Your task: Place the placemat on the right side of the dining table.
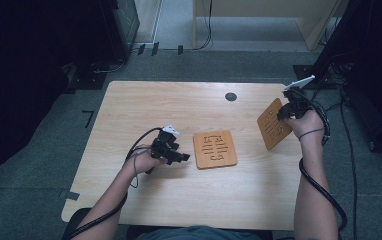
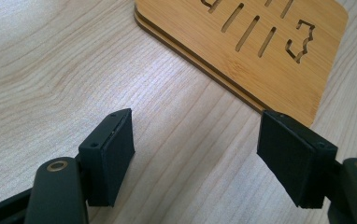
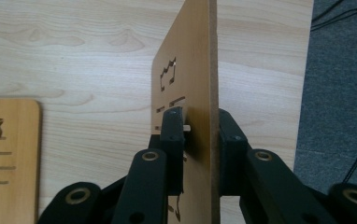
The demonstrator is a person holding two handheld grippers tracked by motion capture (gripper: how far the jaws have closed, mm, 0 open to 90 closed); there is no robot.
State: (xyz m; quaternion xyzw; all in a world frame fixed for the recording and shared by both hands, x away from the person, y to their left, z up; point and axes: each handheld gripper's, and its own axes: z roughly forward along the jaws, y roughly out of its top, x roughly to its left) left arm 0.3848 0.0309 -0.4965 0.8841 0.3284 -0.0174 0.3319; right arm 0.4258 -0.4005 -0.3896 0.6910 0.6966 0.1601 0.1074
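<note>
- Bamboo-coloured board (image 3: 193,93), thin and square with rounded corners, cut through with slots and jagged shapes; no readable writing.
- It stands on edge between the right gripper's (image 3: 200,140) jaws, which sit close at either face; whether they press is unclear.
- A matching board (image 2: 256,46) lies flat just ahead of the left gripper (image 2: 195,149), whose jaws gape empty.

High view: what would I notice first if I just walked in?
Probably the wooden board standing tilted up near the table's right edge, with the right gripper's black jaws on either side of it. Next, a matching slotted board lying flat mid-table, with the left gripper just left of it, jaws apart and holding nothing.
</note>
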